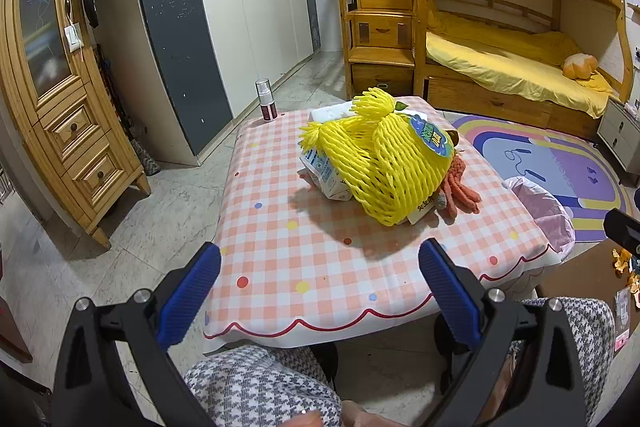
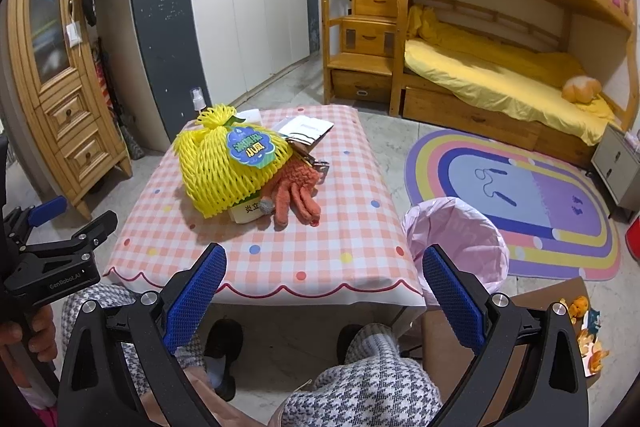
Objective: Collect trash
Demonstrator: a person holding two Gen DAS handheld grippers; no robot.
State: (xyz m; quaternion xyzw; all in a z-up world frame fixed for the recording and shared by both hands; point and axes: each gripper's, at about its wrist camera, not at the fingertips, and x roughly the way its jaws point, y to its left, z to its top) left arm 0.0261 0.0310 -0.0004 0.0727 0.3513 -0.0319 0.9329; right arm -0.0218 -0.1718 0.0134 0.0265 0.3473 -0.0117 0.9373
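Observation:
A yellow foam fruit net [image 1: 384, 163] [image 2: 228, 167] with a blue-green label lies on the checked table [image 1: 320, 259] [image 2: 280, 247]. Under it are a crumpled white wrapper [image 1: 324, 175] and a white labelled box [image 2: 246, 213]. An orange knit glove [image 1: 460, 191] [image 2: 298, 195] lies beside the net. White papers [image 2: 306, 129] lie at the far side. A bin lined with a pink bag [image 1: 540, 203] [image 2: 456, 239] stands on the floor right of the table. My left gripper [image 1: 320, 291] and right gripper [image 2: 324, 295] are both open and empty, held before the table's near edge.
A dark spray bottle [image 1: 266, 101] stands at the table's far left corner. A wooden cabinet [image 1: 60, 107] is on the left, a wardrobe behind, a bunk bed [image 2: 500, 75] and rainbow rug [image 2: 520, 195] on the right. A cardboard box with peels [image 2: 588, 327] is at right.

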